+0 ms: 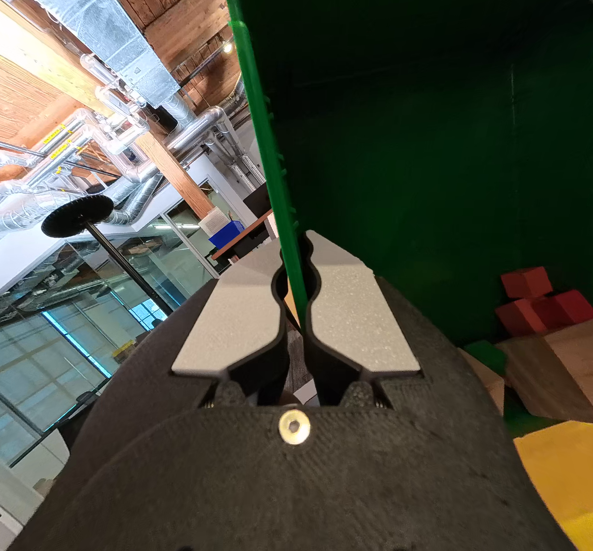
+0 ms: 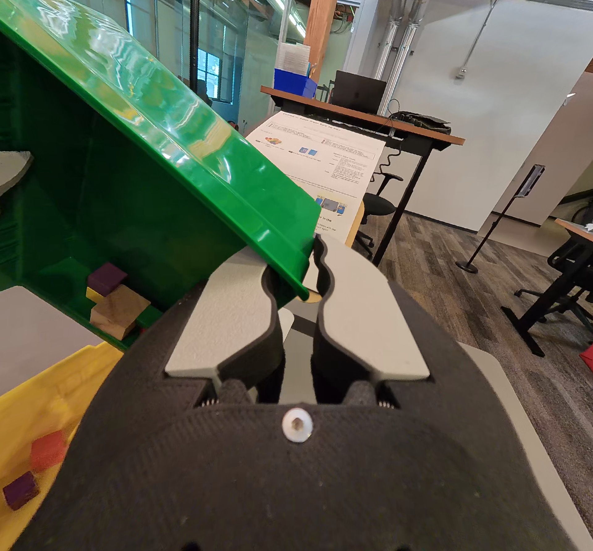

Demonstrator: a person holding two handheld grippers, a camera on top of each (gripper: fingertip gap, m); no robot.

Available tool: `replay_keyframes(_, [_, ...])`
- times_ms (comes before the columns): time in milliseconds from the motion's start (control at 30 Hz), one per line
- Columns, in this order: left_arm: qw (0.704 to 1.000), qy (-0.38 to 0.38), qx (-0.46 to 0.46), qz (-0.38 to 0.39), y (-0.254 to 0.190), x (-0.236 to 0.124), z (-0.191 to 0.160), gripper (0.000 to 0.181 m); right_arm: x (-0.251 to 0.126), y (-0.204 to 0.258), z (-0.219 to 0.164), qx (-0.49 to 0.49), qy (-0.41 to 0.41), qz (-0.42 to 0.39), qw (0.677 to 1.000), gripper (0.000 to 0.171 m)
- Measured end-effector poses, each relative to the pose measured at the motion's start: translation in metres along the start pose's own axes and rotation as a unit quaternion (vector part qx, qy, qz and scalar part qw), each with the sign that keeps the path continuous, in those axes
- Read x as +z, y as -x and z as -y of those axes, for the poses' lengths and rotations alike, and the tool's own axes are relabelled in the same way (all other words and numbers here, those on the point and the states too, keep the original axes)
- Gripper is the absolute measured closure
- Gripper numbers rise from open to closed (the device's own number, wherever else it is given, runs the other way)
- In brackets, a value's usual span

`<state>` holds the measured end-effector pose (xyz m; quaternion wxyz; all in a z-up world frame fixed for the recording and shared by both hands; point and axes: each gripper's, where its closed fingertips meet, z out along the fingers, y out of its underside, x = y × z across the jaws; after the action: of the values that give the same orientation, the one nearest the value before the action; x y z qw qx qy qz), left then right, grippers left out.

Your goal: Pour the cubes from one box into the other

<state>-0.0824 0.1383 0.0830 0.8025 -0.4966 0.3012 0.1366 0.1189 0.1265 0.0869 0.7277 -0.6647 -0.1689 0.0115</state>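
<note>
A green plastic box (image 1: 417,150) is tipped up steeply. My left gripper (image 1: 296,266) is shut on its rim. My right gripper (image 2: 306,266) is shut on the box's opposite rim (image 2: 282,247). Inside the box, red cubes (image 1: 539,301) and bare wooden cubes (image 1: 552,372) lie piled at the low end. The right wrist view shows a purple cube (image 2: 107,277) and a wooden cube (image 2: 118,311) at the box's low edge. Below it is a yellow box (image 2: 48,407), holding a red cube (image 2: 48,450) and a purple cube (image 2: 21,489). The yellow box also shows in the left wrist view (image 1: 558,471).
A printed paper sheet (image 2: 321,163) stands propped behind the green box. A wooden-topped desk (image 2: 362,115) with a laptop and a blue bin stands beyond. Office chairs (image 2: 378,208) and a sign stand (image 2: 500,215) are on the floor to the right. A black pole with a disc (image 1: 77,215) rises at left.
</note>
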Motion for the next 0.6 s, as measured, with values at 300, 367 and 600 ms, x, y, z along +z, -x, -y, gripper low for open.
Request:
replay_keyframes(300, [1.0,-0.013,-0.002,0.017,0.004,-0.005,0.002,0.178,-0.003,0.004,0.008,-0.012,-0.018,0.004,1.0,0.156])
replay_keyframes(367, [0.999,-0.019,0.001,0.03,0.006,-0.007,0.003,0.178,-0.005,0.006,0.011,-0.017,-0.024,0.003,1.0,0.156])
replay_keyframes(600, [0.998,-0.034,-0.006,0.044,0.009,-0.011,0.006,0.178,-0.009,0.009,0.02,-0.033,-0.036,-0.001,0.999,0.156])
